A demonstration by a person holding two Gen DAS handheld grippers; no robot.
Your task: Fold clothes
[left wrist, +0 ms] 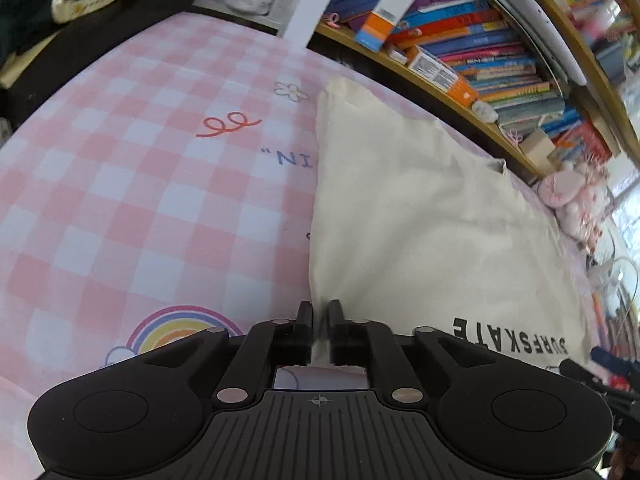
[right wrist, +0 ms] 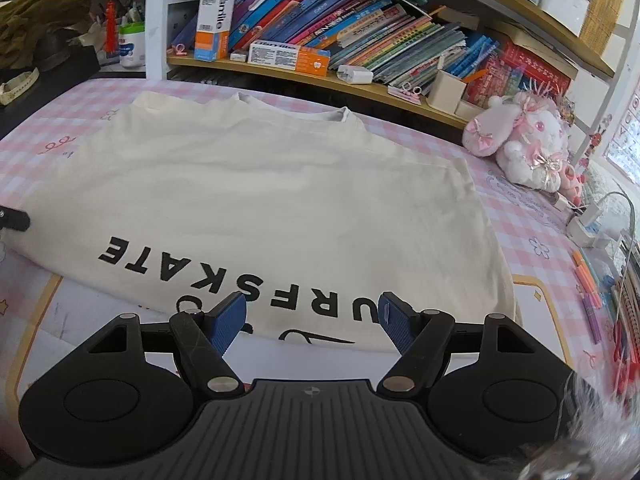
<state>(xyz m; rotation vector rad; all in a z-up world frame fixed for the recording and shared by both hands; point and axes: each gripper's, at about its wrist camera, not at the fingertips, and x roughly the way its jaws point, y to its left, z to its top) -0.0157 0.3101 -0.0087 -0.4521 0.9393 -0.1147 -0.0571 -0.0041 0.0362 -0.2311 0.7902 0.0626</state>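
Note:
A cream T-shirt [left wrist: 420, 220] printed "SURFSKATE" lies flat on the pink checked cover [left wrist: 140, 200], its collar toward the bookshelf. In the left wrist view my left gripper [left wrist: 320, 312] is shut on the shirt's left edge near the hem, with a fold of cloth pinched between the black fingers. In the right wrist view the same T-shirt [right wrist: 280, 192] spreads ahead. My right gripper [right wrist: 312, 308] stands open just over the near hem by the lettering, and its blue pads [right wrist: 230, 318] hold nothing. A black fingertip [right wrist: 14, 218] of the left gripper shows at the shirt's left edge.
A bookshelf [right wrist: 360, 40] full of books and boxes runs along the far side. A pink and white plush toy [right wrist: 528, 136] sits at the right. A charger with cables [right wrist: 592, 224] and markers [right wrist: 588, 288] lie at the right edge, dark items [left wrist: 80, 40] at the far left.

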